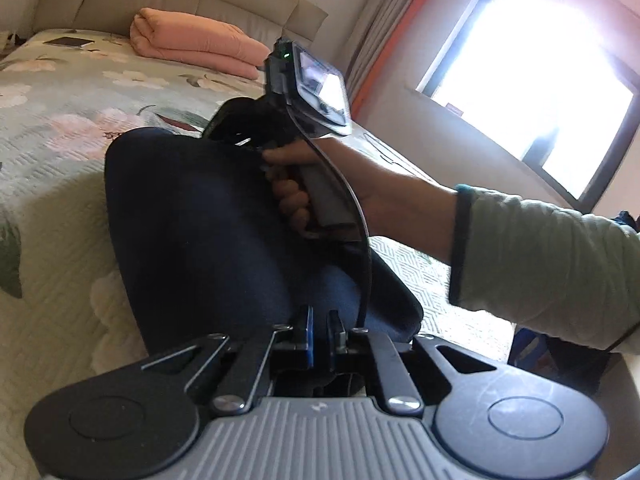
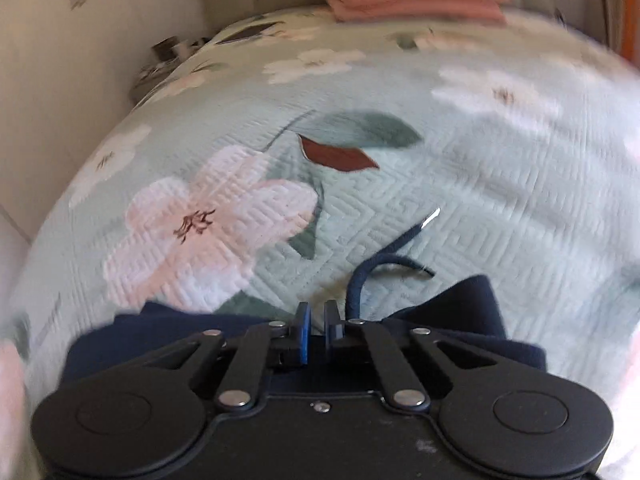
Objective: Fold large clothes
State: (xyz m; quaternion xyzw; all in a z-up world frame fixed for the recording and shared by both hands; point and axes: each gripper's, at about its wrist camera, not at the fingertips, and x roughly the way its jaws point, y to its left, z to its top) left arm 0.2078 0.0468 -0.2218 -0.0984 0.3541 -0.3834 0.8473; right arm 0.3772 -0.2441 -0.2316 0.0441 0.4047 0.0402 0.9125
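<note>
The left gripper point(image 1: 319, 330) and the right gripper point(image 2: 319, 326) both show jaws narrowed to a slit, apparently pinching the navy garment point(image 1: 192, 232), which lies near the bed's point(image 2: 480, 208) front edge

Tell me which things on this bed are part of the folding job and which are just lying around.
Part of the job:
navy garment
its drawstring
left gripper
right gripper

Just lying about:
pink blanket, folded near the headboard
dark flat item, too small to identify
clutter off the bed's edge, blurred
</note>
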